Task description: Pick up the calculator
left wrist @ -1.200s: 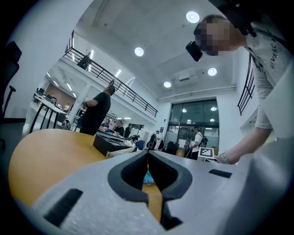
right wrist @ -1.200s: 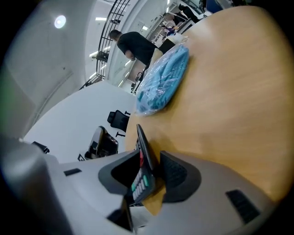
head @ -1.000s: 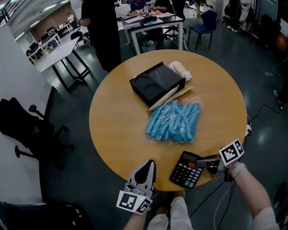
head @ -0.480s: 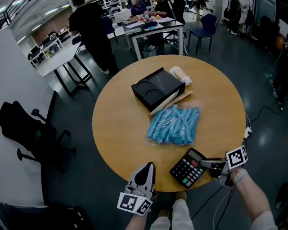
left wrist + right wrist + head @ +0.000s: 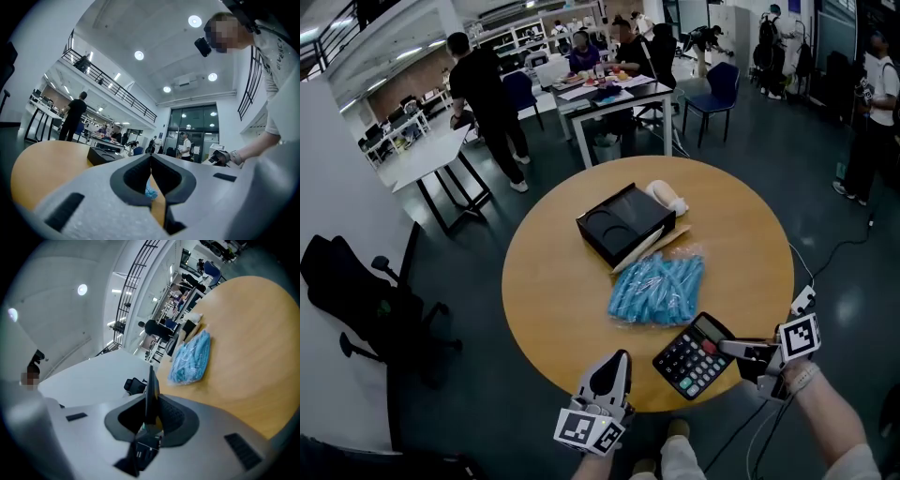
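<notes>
Since a moment ago the calculator (image 5: 693, 355) has come up off the wood, and the right gripper (image 5: 727, 348) has risen with it. The left gripper (image 5: 617, 359) has gone up a little too.

The big round table (image 5: 553, 281) fills the middle of the head view. A black box (image 5: 623, 220) sits near its middle, and a bag of blue things (image 5: 656, 289) lies just below the box.

The calculator is at the lower right, over the table's near edge. The right gripper reaches in from the right and is clamped on the calculator's right side. In the right gripper view the calculator stands thin and edge-on between the two jaws. It looks tilted, and its far corner may be off the table, but that is hard to see.

The left gripper is at the bottom middle, left of the calculator and not touching it. Its jaws are together with nothing in them.
</notes>
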`<state>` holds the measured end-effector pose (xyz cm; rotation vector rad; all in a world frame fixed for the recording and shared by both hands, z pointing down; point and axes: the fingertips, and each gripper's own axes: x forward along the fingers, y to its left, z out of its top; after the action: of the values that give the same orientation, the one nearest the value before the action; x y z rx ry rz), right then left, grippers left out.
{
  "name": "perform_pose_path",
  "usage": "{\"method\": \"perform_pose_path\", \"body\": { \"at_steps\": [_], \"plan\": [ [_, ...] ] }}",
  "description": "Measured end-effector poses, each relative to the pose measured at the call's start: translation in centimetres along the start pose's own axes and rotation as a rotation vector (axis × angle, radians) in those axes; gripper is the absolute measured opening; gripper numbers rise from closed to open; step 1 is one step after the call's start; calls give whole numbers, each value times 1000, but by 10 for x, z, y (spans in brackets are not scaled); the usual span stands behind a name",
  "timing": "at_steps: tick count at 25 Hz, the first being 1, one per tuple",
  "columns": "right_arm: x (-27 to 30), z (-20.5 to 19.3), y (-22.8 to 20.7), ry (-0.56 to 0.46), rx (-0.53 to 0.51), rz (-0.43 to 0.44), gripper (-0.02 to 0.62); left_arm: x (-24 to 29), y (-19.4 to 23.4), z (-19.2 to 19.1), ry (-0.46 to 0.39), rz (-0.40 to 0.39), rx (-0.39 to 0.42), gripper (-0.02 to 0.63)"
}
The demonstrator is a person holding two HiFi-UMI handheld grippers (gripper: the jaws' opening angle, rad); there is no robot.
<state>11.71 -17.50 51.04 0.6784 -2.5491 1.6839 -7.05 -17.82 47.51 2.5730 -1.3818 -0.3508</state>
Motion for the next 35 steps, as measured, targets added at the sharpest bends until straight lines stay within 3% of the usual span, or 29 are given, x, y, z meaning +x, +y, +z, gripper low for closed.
{"method": "perform_pose_path", "body": {
  "at_steps": [6,13,35],
  "plan": [
    [-15,10,41,-94,-31,-20,63,-2,-26,26,-8,-48,7,9],
    [-27,15,61,-238,60,-17,63,-5,-56,39,-13,-102,-15,9],
    [-25,20,98,-251,-60,-46,63,-19,-60,55,-47,-95,-40,9]
  ]
}}
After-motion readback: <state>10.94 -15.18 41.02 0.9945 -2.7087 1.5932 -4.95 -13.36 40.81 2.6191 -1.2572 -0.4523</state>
